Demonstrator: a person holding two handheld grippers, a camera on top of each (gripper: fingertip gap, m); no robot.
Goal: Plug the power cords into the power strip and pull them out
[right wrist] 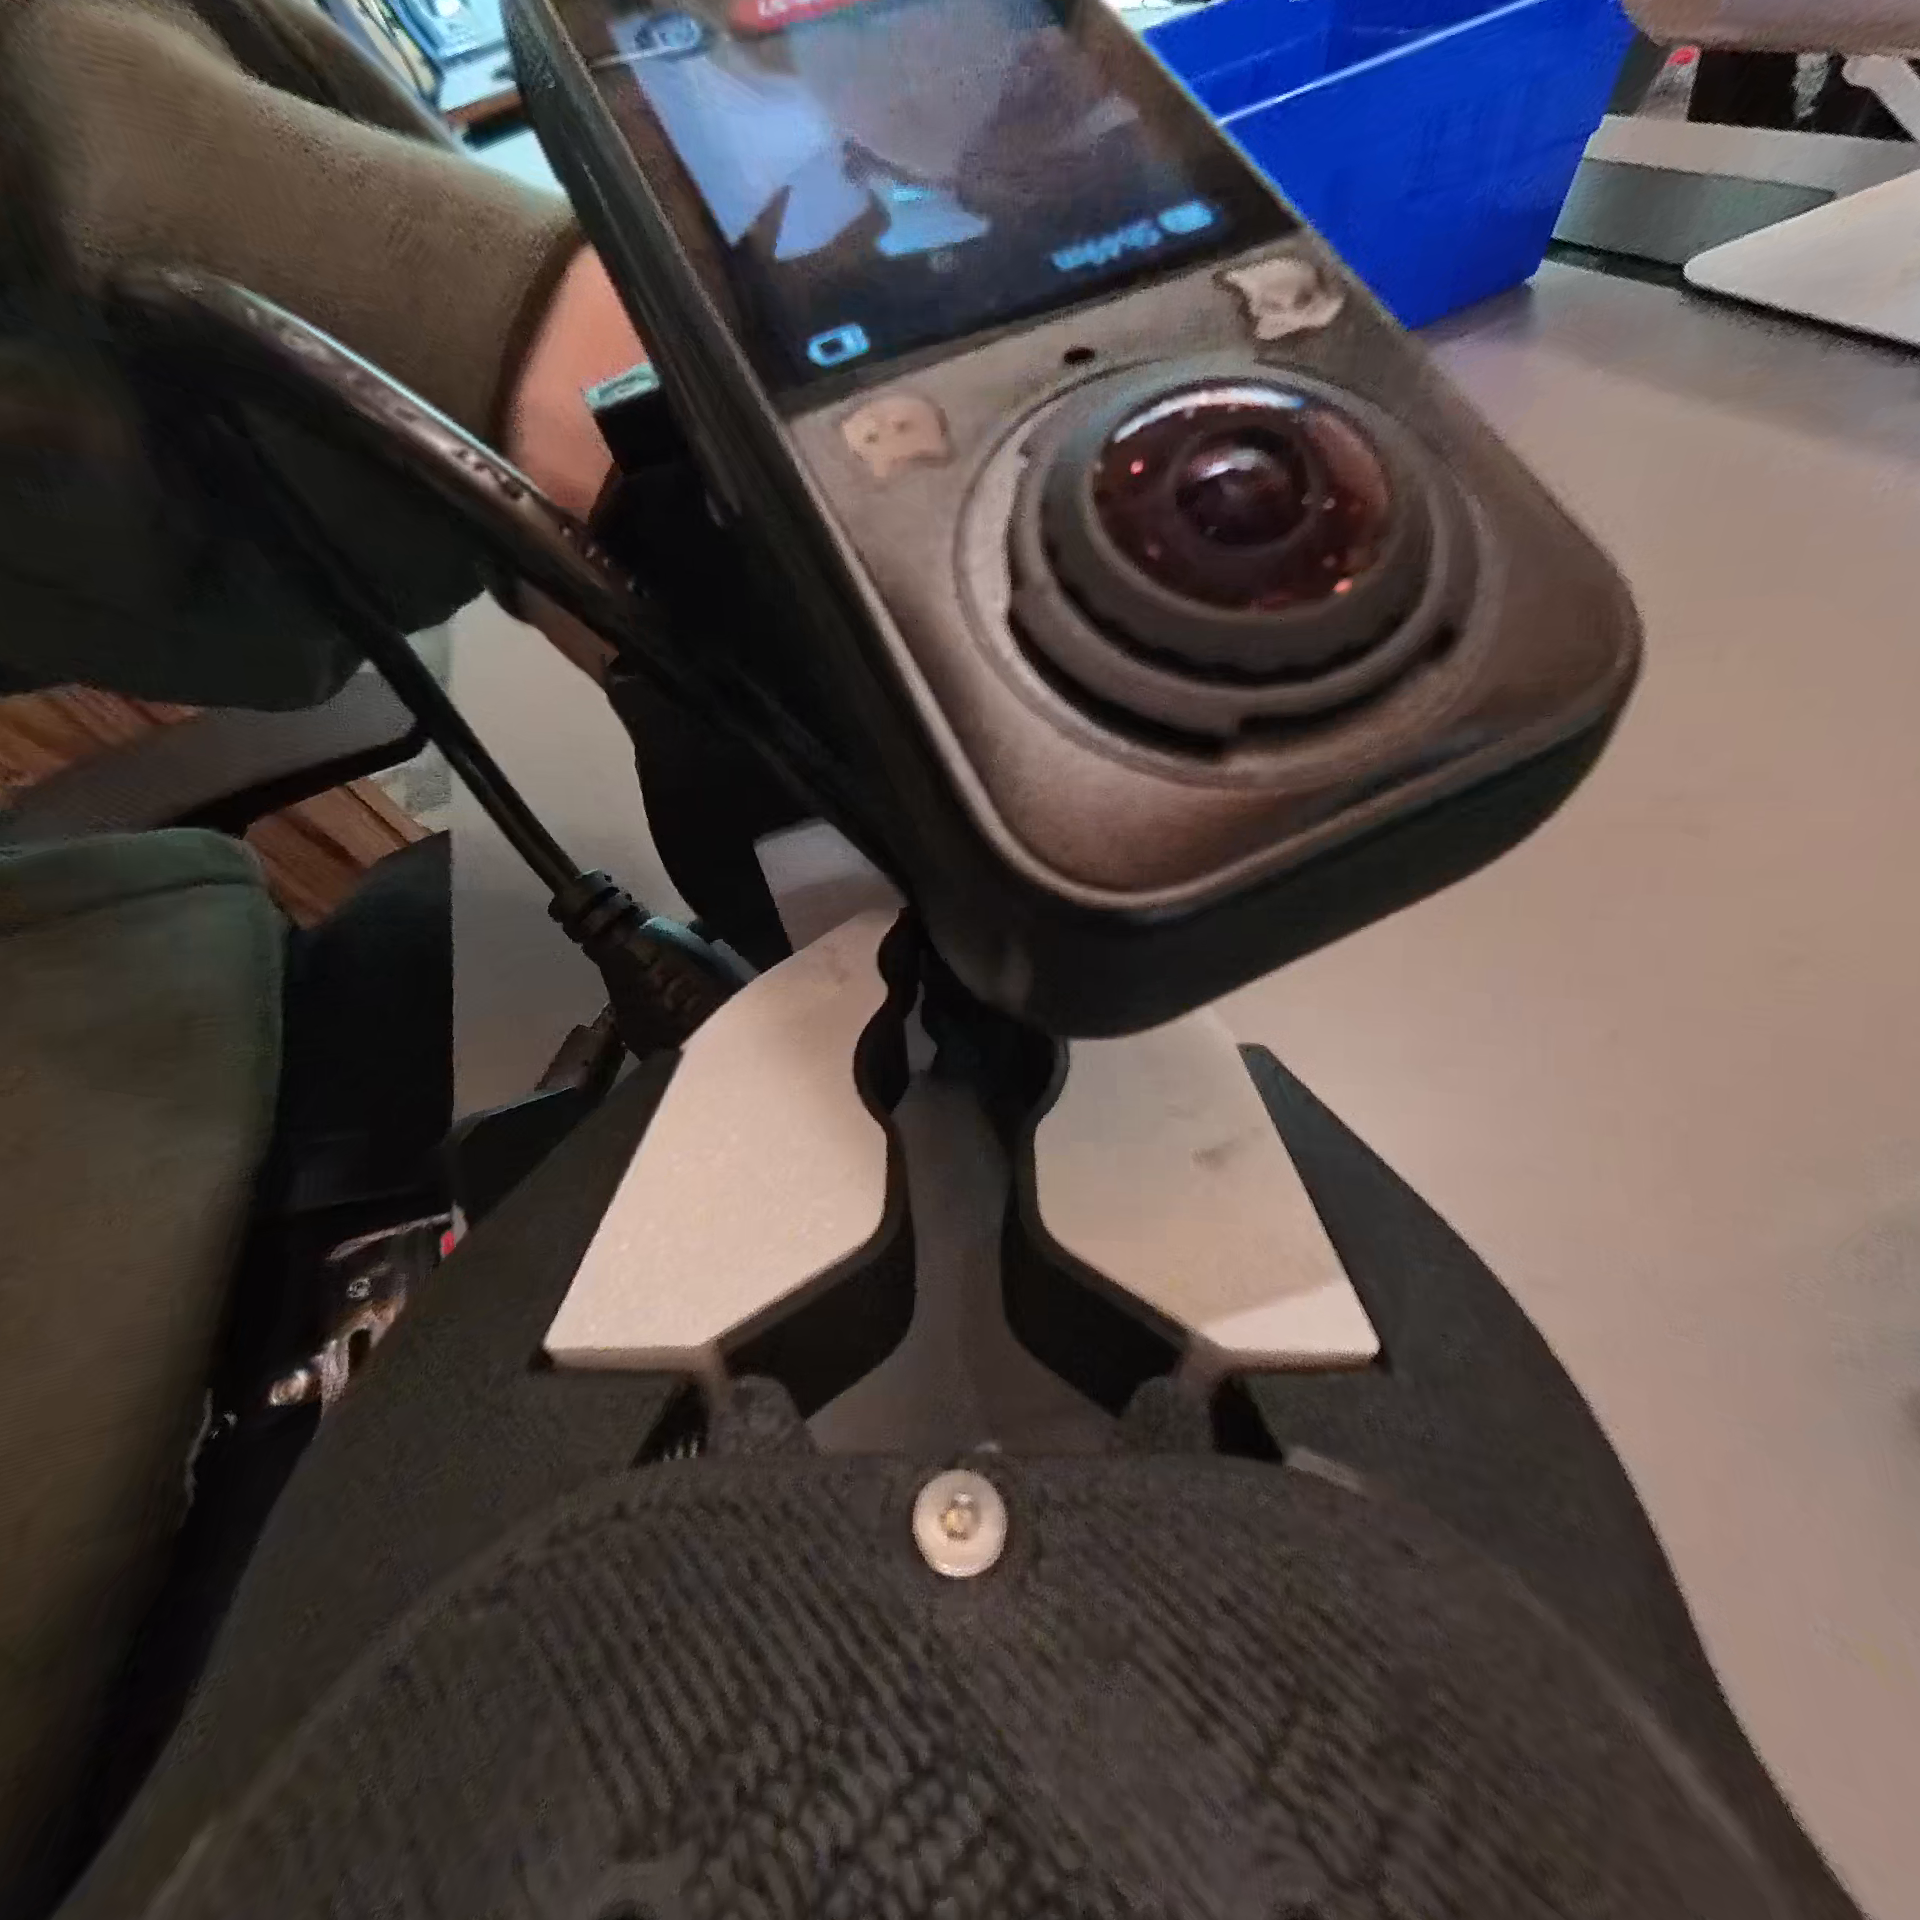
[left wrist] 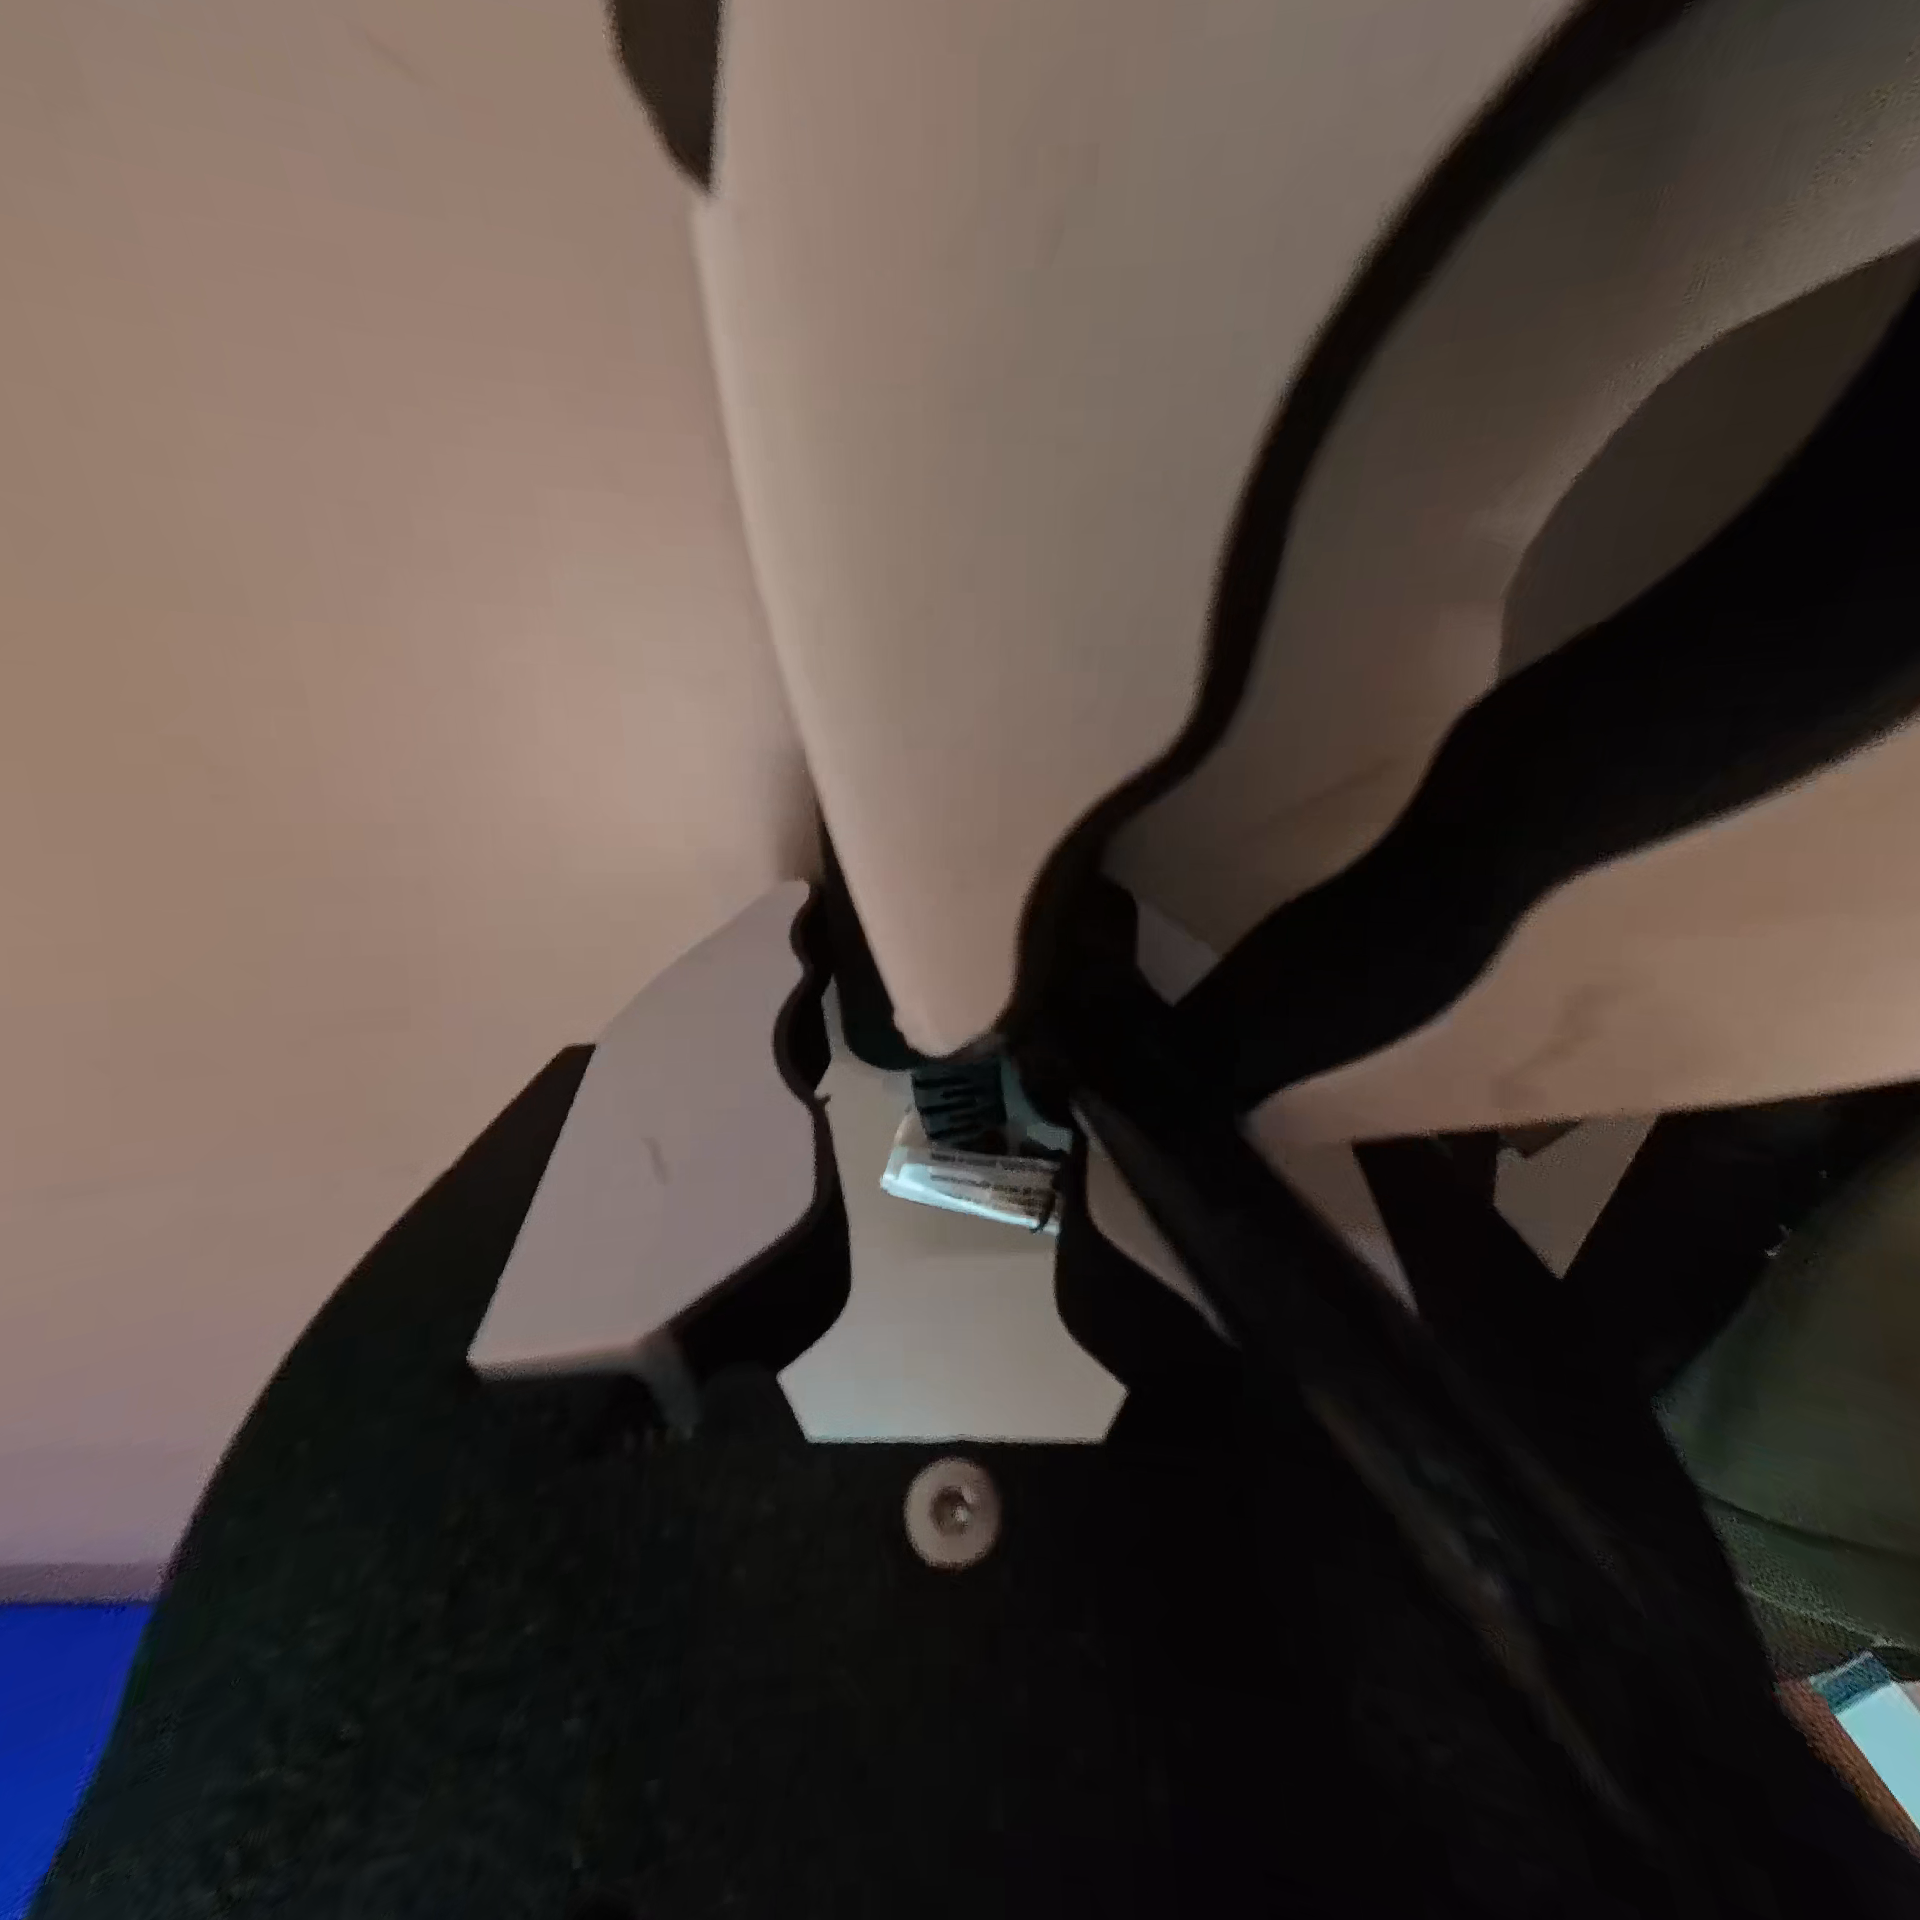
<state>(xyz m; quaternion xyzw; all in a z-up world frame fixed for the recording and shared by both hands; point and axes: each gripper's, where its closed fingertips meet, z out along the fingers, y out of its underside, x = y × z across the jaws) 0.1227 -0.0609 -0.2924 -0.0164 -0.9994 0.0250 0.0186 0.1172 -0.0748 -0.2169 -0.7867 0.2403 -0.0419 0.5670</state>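
- Cord first: the power cord [left wrist: 961, 1101] sits between the fingers of the left gripper [left wrist: 935, 997], ribbed collar at the fingertips.
- Its black length rises from the tips in loops, over the pale table [left wrist: 312, 623], toward the top and right edge of the left wrist view.
- A small white label [left wrist: 977, 1174] hangs on the cord just behind the ribbed collar, inside the gap between the fingers.
- The left claw stands narrow, drawn in on the cord and apparently clamping it; its right finger is largely hidden behind the black strands.
- The left wrist view is blurred, and a strip of blue [left wrist: 62, 1714] shows at its lower left corner.
- The right gripper [right wrist: 961, 1039] also stands narrow, with only a slim gap between its fingers.
- Its tips lie under a dark camera [right wrist: 1195, 582] with a domed lens and a lit screen, so whether they hold anything I cannot tell.
- Left of the camera, an arm in an olive sleeve [right wrist: 260, 260] reaches in, and a black cable [right wrist: 364, 384] curves down across it.
- A thinner lead ends in a small black plug [right wrist: 644, 956] just beside the right gripper's left finger; whether they touch is unclear.
- A blue bin [right wrist: 1403, 135] stands on the grey table [right wrist: 1662, 831] at the far side, well apart from the claw.
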